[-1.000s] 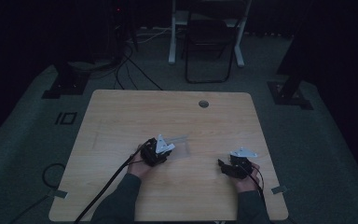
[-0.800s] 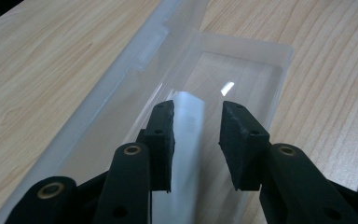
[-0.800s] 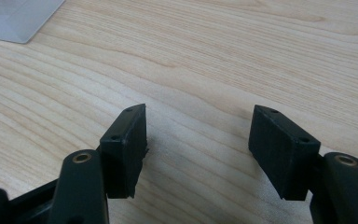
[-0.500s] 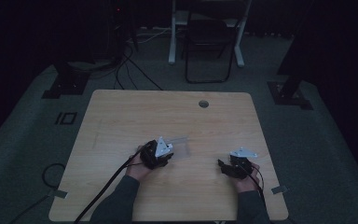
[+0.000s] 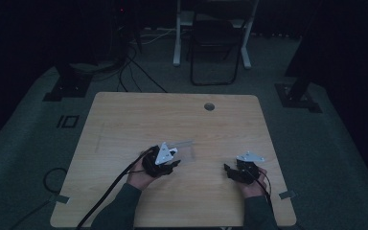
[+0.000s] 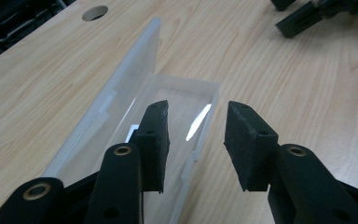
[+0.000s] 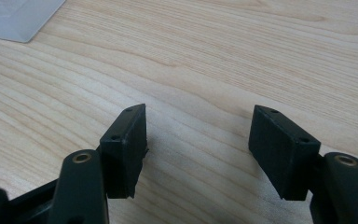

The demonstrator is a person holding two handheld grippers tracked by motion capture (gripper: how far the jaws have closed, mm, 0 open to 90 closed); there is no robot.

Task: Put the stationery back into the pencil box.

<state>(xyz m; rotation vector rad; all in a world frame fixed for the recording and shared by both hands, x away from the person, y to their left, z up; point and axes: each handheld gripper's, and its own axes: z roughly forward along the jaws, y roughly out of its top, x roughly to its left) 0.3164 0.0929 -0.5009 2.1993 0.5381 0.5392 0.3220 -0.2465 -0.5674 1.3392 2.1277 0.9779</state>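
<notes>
**Two loose claws low on a wide bare counter**

The dark room holds a chair [image 5: 214,45] at top centre and cables [image 5: 139,72] on the floor at upper left. The wooden counter [image 5: 139,120] spreads bare across the frame's middle, with a round hole [image 5: 209,106] near its far edge. A clear plastic box [image 6: 168,116] lies open just ahead of the left claw [image 6: 196,135], lid tilted up; nothing shows inside it. The left claw is released, jaws apart above the box. The right claw [image 7: 198,149], lower right, is released over bare wood.
</notes>
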